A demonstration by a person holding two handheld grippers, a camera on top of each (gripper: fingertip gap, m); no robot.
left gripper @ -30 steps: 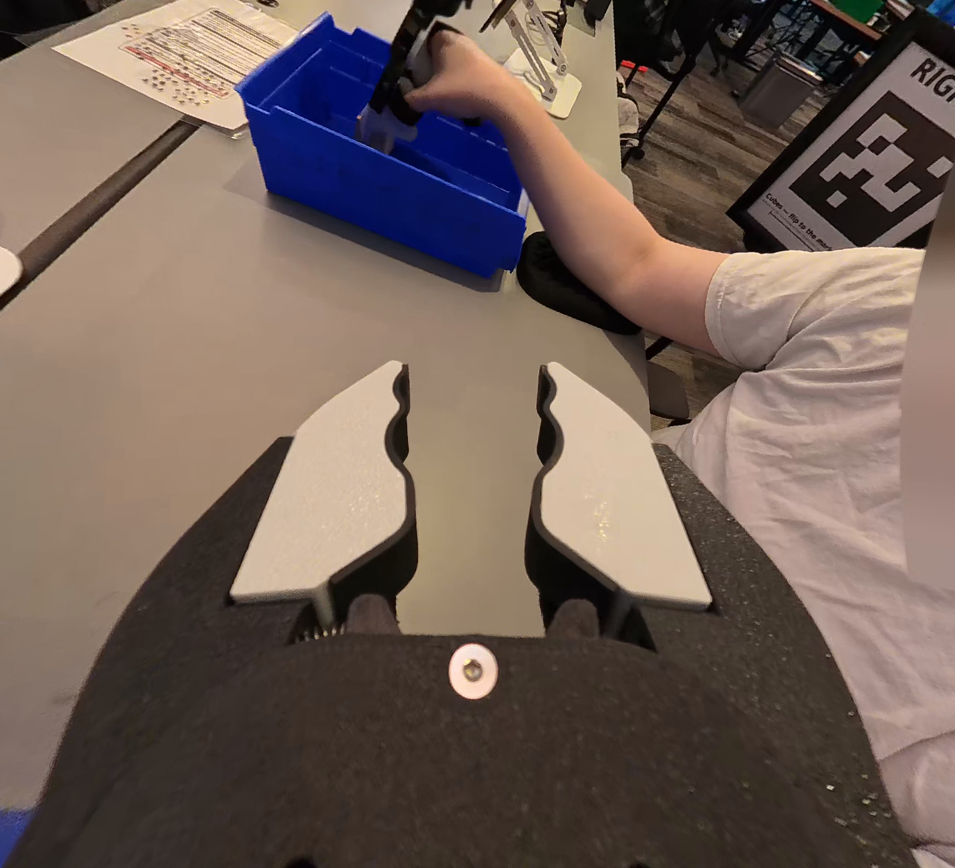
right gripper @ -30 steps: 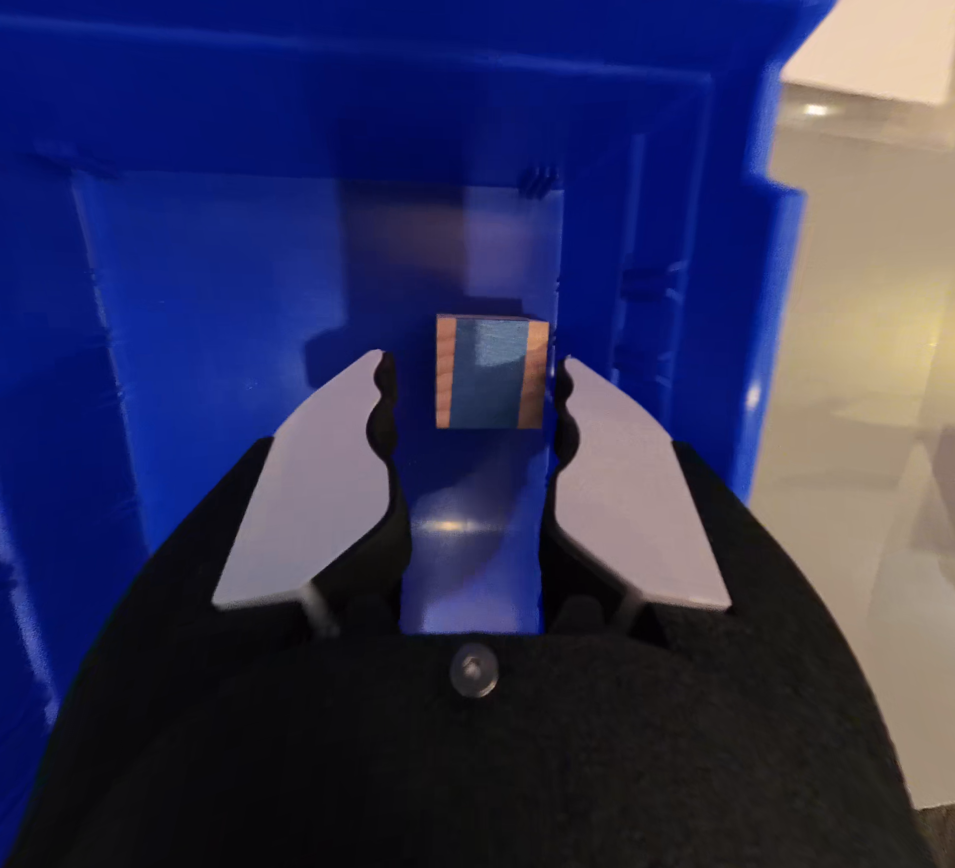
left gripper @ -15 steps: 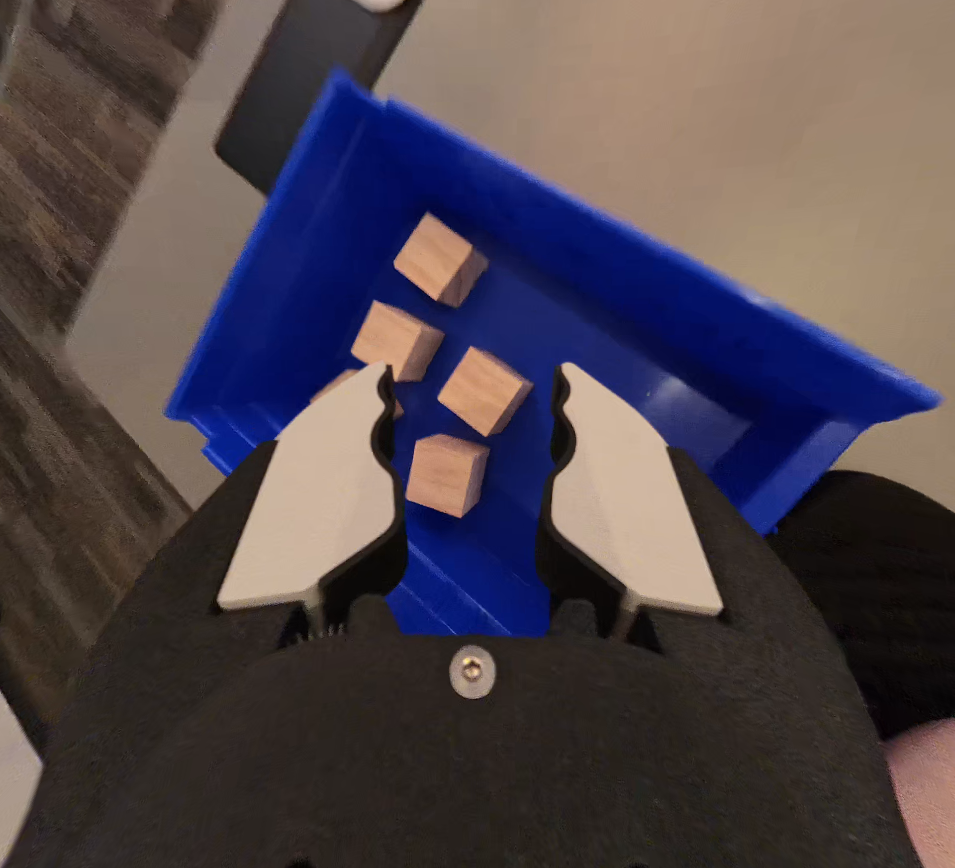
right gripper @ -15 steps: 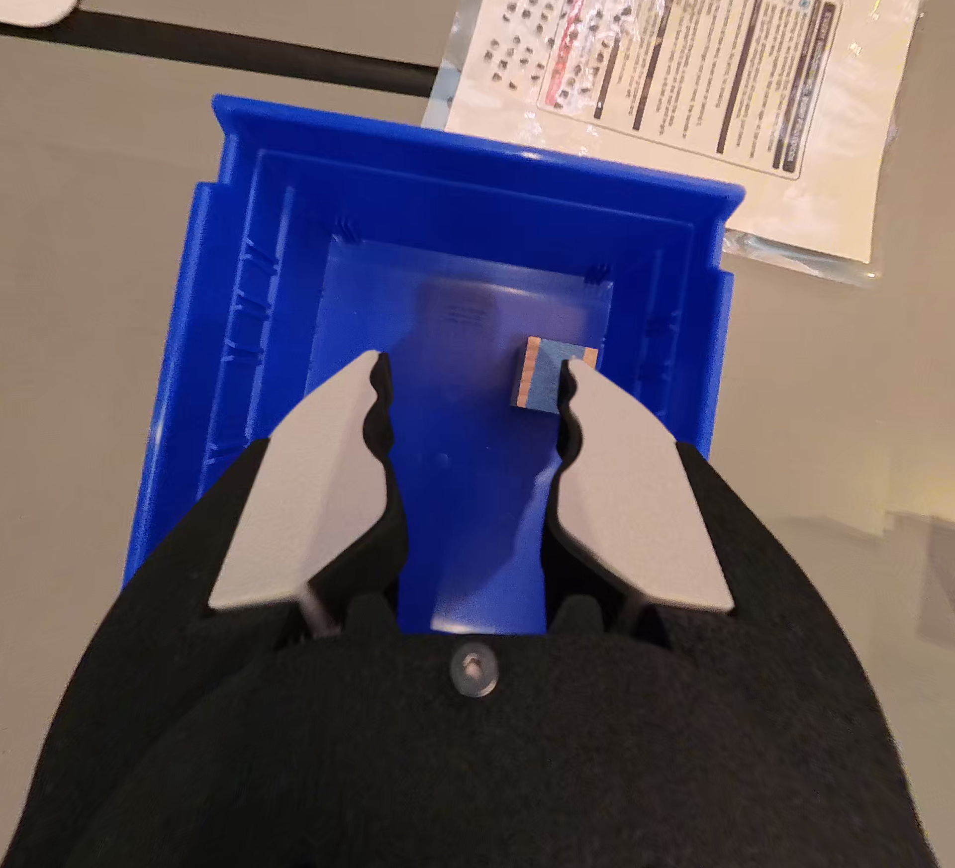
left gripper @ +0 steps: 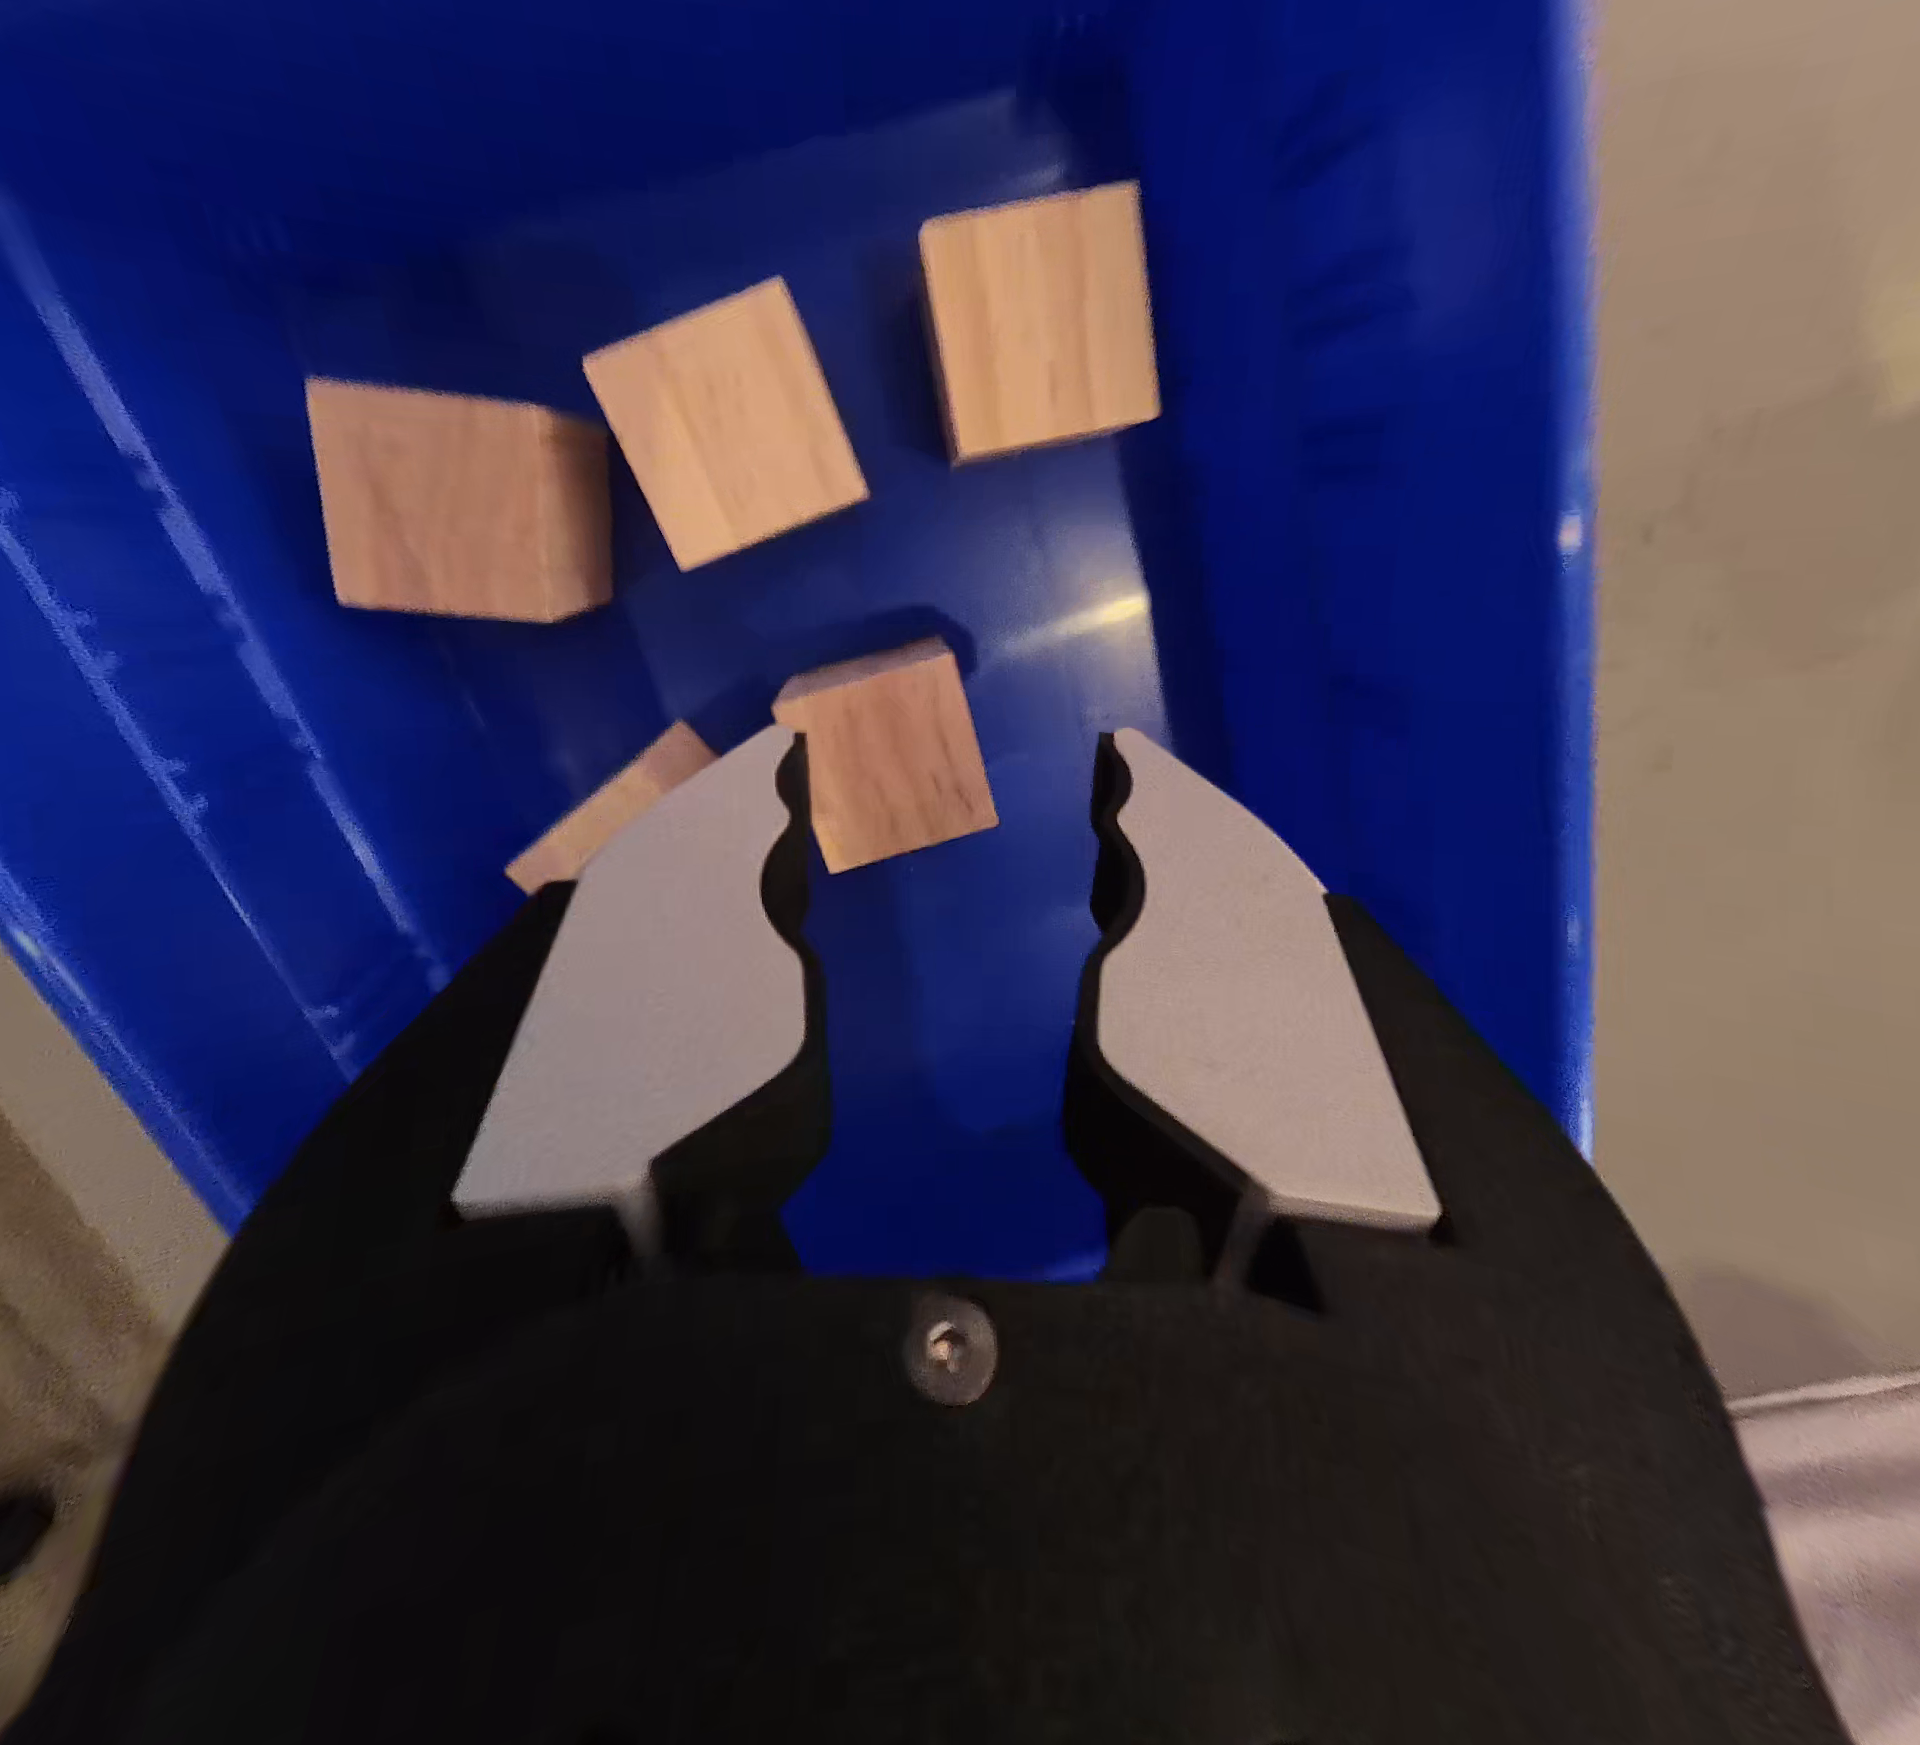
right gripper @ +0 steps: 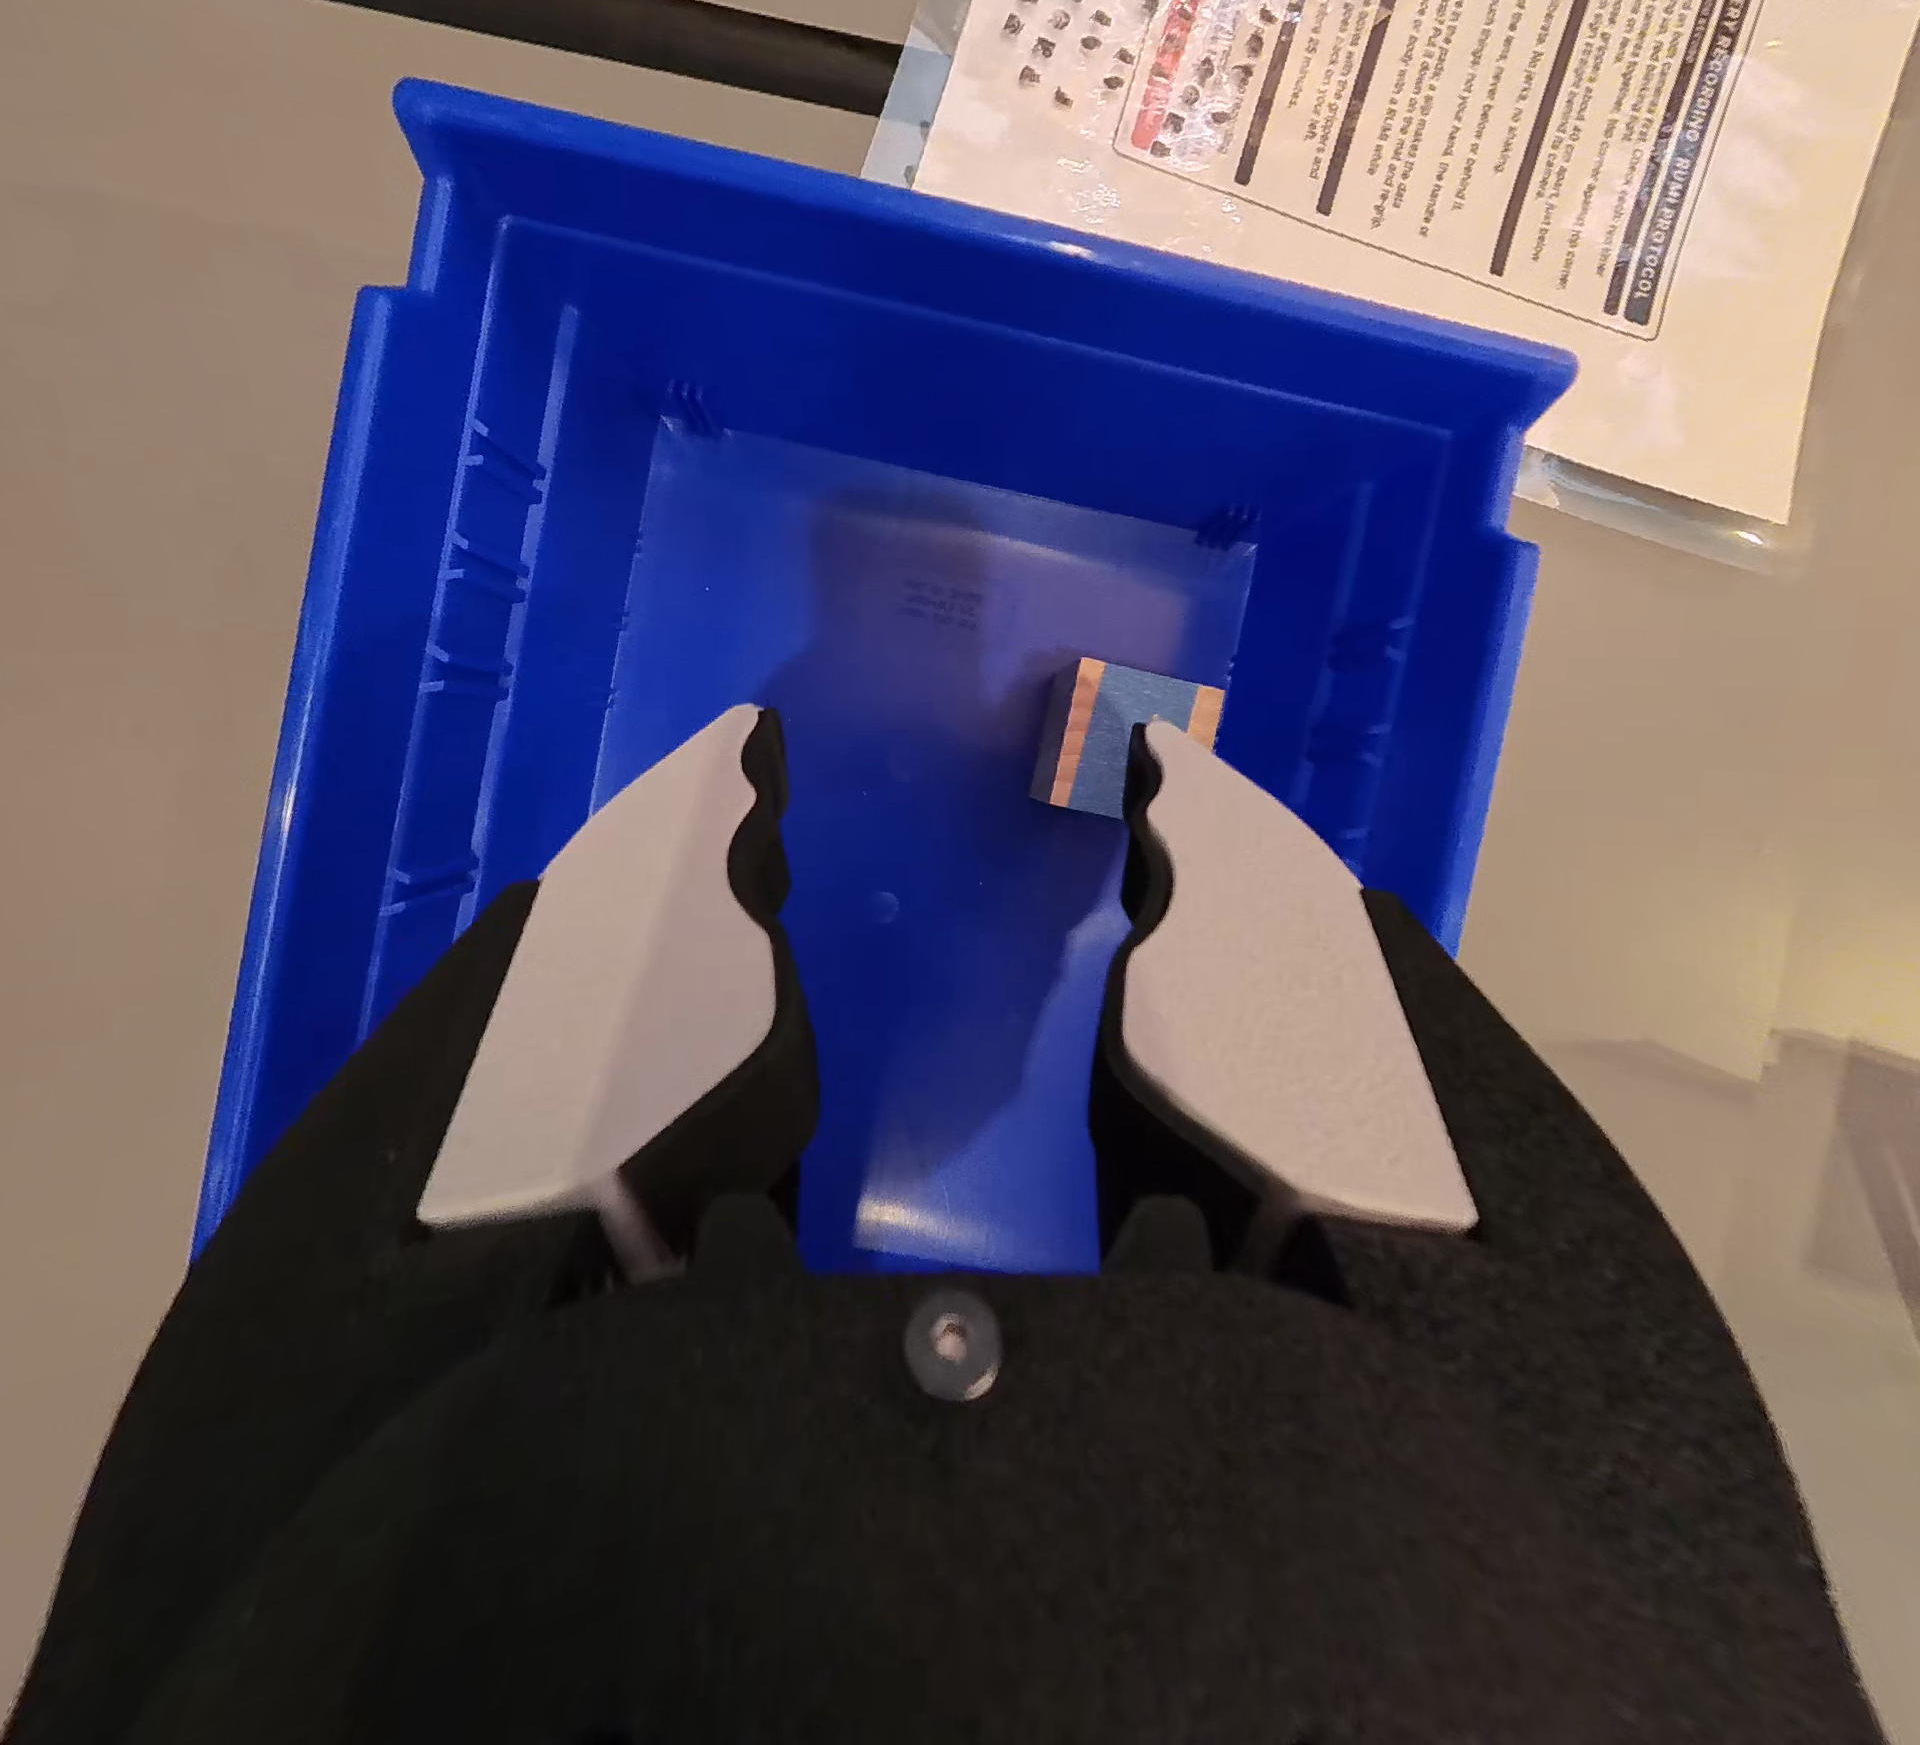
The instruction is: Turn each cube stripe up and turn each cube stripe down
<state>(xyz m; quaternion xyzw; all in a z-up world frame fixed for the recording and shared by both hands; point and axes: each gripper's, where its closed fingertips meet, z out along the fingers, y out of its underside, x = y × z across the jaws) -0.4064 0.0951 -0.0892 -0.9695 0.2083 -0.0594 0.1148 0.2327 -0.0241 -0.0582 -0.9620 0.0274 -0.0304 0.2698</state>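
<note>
In the left wrist view, several plain wooden cubes lie in a blue bin [left gripper: 1351, 345], none with a stripe showing. My left gripper [left gripper: 943, 737] is open just above them, with the nearest cube [left gripper: 888, 781] by its left fingertip and another cube [left gripper: 613, 812] partly hidden under that finger. In the right wrist view, a second blue bin [right gripper: 520, 656] holds one wooden cube [right gripper: 1117, 724] with its blue stripe facing up. My right gripper [right gripper: 951, 716] is open and empty above this bin, its right fingertip over the cube's near corner.
A laminated white instruction sheet [right gripper: 1403, 85] lies on the grey table [right gripper: 156, 345] behind the right bin. A black seam [right gripper: 468, 2] crosses the table at the back. A white sleeve [left gripper: 1829, 1529] shows at the lower right of the left wrist view.
My left gripper swung from over the bare table to over the bin of plain cubes and came down close to them. My right gripper rose out of its bin, leaving the stripe-up cube.
</note>
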